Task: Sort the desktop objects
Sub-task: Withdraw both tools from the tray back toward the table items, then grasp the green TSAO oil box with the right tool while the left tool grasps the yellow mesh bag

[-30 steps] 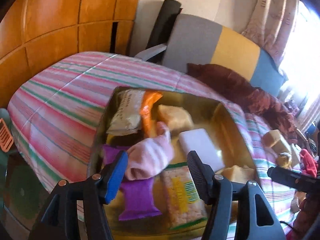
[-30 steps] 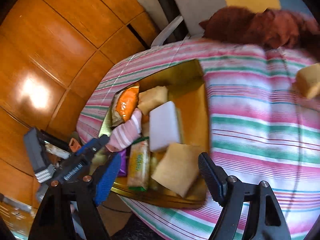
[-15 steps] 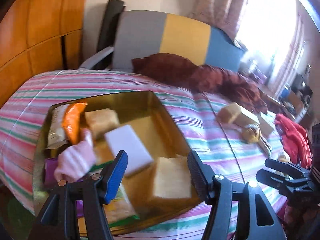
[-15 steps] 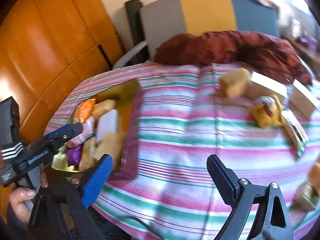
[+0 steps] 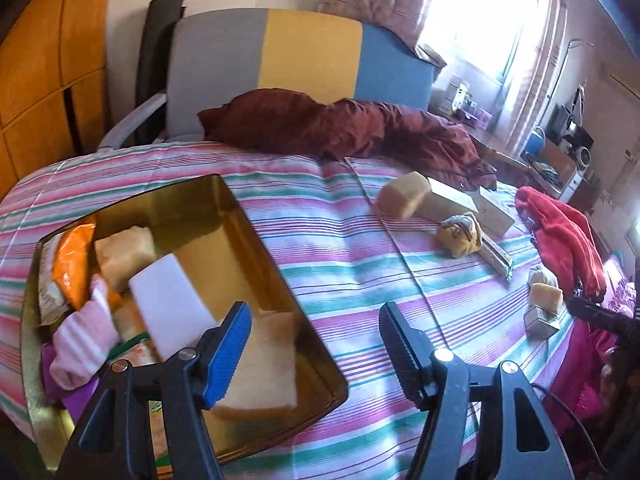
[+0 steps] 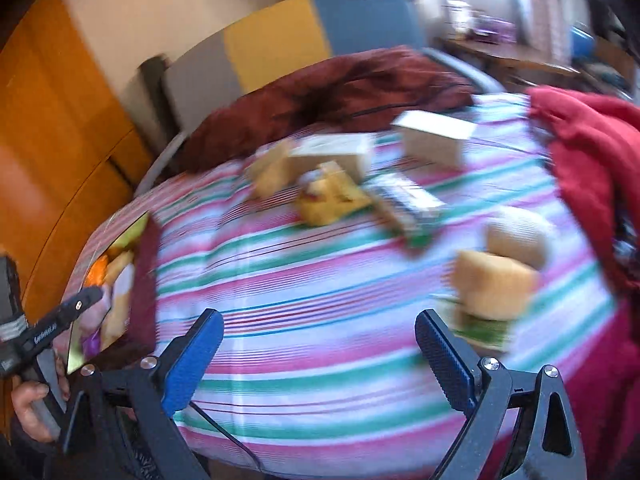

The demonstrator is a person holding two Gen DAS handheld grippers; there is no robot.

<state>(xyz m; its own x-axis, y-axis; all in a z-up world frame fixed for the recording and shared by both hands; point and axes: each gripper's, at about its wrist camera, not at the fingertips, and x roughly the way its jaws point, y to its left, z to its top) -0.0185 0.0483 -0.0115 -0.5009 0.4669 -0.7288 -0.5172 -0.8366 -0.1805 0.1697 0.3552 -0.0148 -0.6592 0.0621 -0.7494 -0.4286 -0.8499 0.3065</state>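
Both grippers empty, jaws just opened wider: left gripper (image 5: 314, 344) over gold tray's (image 5: 308, 344) right rim, right gripper (image 6: 318, 354) above bare striped tablecloth (image 6: 320, 280). Tray at left edge, packed with sponges, snacks, sock. Loose sponges (image 6: 494, 288), boxes (image 6: 434, 142) toward far right edge, blurred in right view, sharp in left.

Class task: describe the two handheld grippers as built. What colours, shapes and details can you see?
Both the left gripper and the right gripper have black plastic clamp-style arms with triangular cut-outs and silver rivets. Each has one blue ribbed pad and one black ribbed pad. White lettering, unreadable here, runs along the left gripper's side, and a thin black cable trails below the right one.
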